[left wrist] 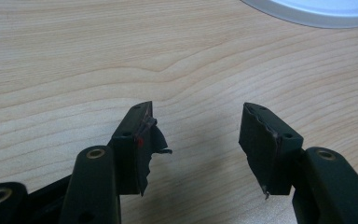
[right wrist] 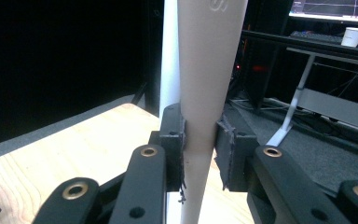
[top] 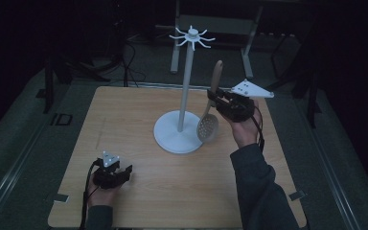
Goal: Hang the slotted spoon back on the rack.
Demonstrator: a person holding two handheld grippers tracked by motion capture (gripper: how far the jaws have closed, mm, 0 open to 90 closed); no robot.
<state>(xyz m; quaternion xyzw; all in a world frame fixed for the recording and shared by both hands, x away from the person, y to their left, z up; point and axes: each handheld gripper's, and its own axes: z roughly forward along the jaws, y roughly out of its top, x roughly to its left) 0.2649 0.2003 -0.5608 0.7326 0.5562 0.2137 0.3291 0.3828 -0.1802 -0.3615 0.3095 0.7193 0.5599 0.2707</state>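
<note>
A white hanging stand (top: 184, 86) with a round base (top: 172, 139) and hooked arms at its top (top: 192, 36) stands mid-table. My right gripper (top: 215, 98) is shut on the beige handle of a slotted spoon (top: 209, 120), held just right of the pole, handle up, perforated bowl down near the base. In the right gripper view the handle (right wrist: 204, 93) is clamped between both jaws, with the white pole (right wrist: 169, 56) right behind it. My left gripper (top: 127, 171) rests low at the front left, open and empty; its pads (left wrist: 142, 140) stand apart over bare wood.
The wooden table (top: 124, 124) has free room to the left and in front of the stand. The stand's base edge (left wrist: 317, 11) shows ahead of my left gripper. Behind the table are dark desk legs, cables and a paper cup (right wrist: 354, 36).
</note>
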